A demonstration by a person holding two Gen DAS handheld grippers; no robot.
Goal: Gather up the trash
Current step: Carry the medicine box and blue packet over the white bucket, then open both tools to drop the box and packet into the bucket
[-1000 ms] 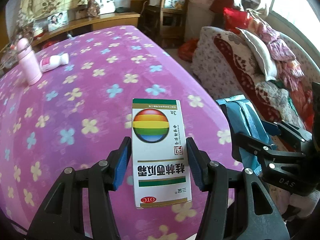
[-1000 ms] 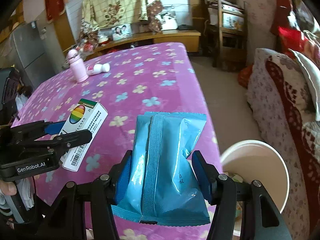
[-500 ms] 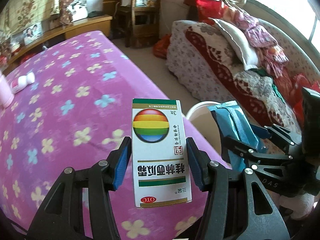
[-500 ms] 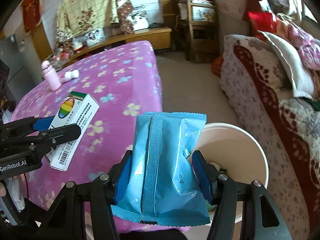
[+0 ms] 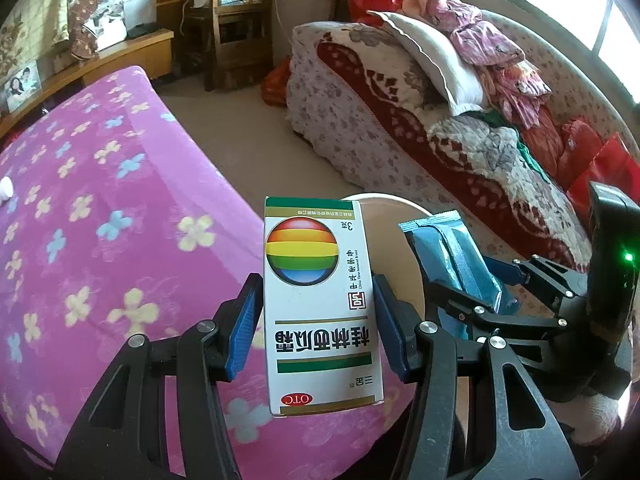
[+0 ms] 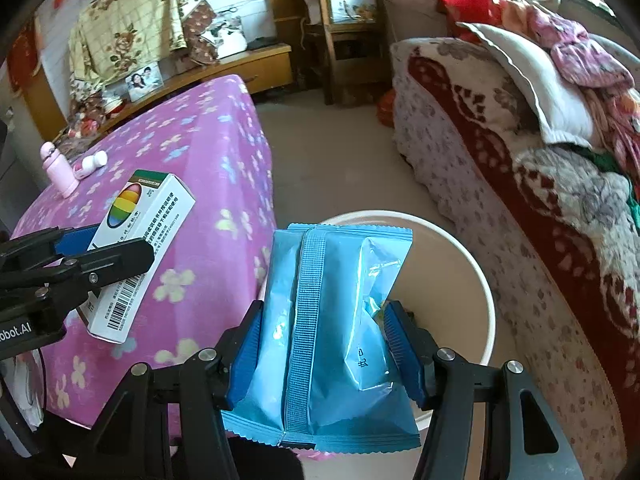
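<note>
While blue packet [image 6: 332, 332] hides bin [image 6: 476, 280], contents unseen

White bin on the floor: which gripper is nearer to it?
Right. The right gripper holds the blue packet over the white bin; the left gripper, holding the medicine box, is beside it, nearer the pink table.

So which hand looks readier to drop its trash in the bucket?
Probably the right. Its tool holds the blue packet directly over the white bucket, while the left tool, gripping the medicine box, hangs over the pink table's edge.
</note>
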